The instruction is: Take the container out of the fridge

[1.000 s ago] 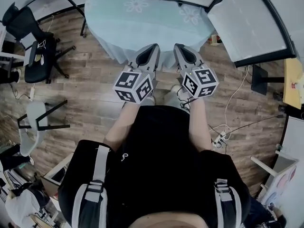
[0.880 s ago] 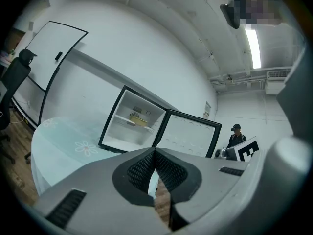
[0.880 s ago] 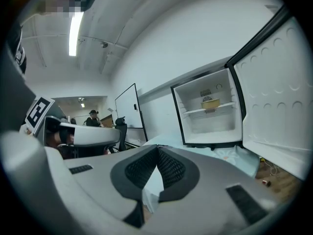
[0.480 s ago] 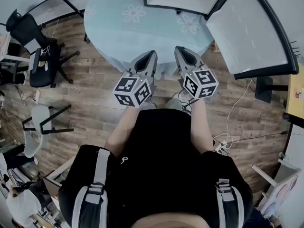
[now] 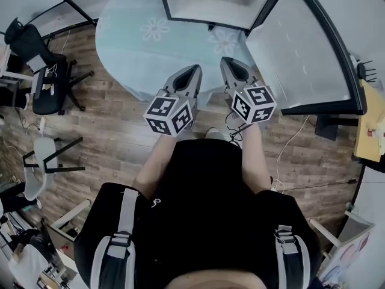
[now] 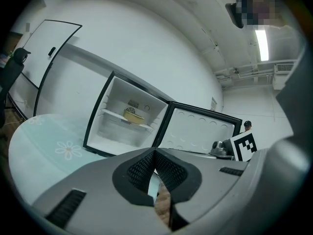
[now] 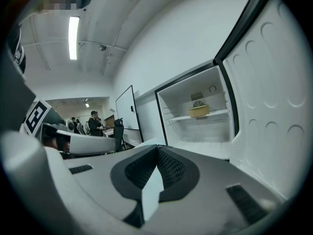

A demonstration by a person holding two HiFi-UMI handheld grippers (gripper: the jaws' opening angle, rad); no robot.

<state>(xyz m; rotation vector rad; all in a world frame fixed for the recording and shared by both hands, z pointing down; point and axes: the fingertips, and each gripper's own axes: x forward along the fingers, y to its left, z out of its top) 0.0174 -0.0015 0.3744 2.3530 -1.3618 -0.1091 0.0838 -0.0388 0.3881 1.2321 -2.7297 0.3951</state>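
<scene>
1. The step in hand looks like the approach; the left gripper [image 5: 193,69] and right gripper [image 5: 228,62] hang side by side at the near rim of the table [image 5: 135,50], well short of the fridge [image 6: 111,105]; both have their jaws pressed together with nothing between them
2. The container [image 7: 199,111], a yellow tub, sits on the upper shelf [image 7: 217,115] inside the open fridge, near its back wall
3. To do this well, I judge one gripper should spread its jaws before reaching the opening, come in level with the shelf and close across the tub's sides
4. The door [image 7: 276,106] stands swung wide on the right, close beside the right gripper's path; the fridge frame and shelf lip need clearing; the cloth to the left lies open
</scene>
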